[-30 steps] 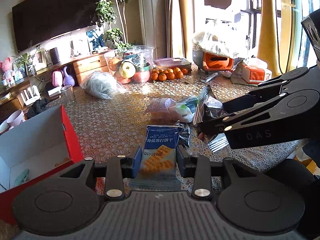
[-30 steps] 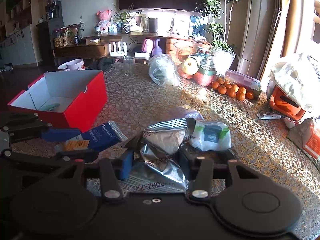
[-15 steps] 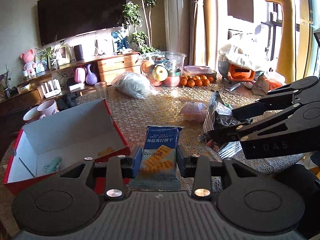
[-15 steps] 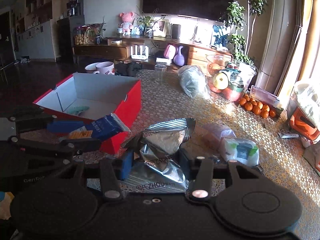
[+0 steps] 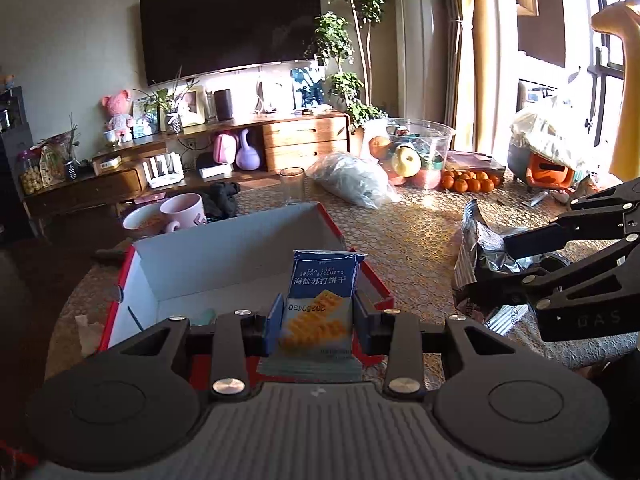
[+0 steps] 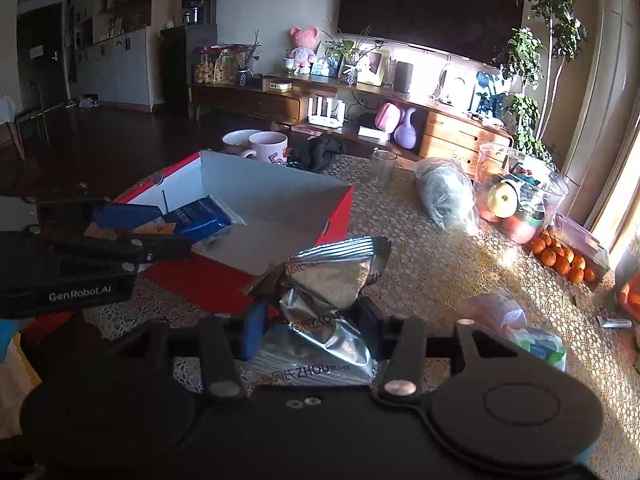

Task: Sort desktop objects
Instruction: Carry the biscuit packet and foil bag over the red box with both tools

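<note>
Blue soda biscuit packet (image 5: 318,308) sits clamped between the left gripper (image 5: 316,316) jaws, above the red box (image 5: 224,264). Right wrist view: right gripper (image 6: 312,328) jaws pinch a crumpled silver foil bag (image 6: 328,292), held just beside that box (image 6: 280,204).

Sunlight glares in from the right-hand windows; room's left dim; fisheye edges bend.
</note>
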Demonstrator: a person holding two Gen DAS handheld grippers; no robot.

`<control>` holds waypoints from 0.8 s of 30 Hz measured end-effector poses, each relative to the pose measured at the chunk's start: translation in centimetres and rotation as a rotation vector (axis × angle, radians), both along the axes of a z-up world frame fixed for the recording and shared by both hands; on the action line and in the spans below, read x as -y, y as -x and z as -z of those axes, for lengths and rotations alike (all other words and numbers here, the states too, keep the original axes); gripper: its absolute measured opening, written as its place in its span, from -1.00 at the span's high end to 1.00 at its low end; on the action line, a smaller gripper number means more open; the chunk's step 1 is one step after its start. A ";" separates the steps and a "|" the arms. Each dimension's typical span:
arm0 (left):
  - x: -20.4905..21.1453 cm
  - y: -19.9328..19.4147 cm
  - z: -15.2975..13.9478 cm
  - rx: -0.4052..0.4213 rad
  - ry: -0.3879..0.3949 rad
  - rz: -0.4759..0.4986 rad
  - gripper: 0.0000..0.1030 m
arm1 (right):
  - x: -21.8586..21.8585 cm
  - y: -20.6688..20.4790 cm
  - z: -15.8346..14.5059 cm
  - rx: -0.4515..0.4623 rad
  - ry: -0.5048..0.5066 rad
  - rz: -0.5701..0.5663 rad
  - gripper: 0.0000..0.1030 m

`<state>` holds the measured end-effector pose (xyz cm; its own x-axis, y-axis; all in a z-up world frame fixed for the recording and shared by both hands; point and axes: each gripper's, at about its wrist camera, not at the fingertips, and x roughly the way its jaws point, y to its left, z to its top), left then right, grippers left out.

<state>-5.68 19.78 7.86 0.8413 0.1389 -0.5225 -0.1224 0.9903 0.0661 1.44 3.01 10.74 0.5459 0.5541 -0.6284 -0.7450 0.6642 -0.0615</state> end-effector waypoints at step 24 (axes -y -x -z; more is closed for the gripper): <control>-9.9 -5.2 -0.8 -0.076 -0.082 -0.123 0.31 | -8.5 -5.2 0.2 -0.031 0.032 -0.116 0.05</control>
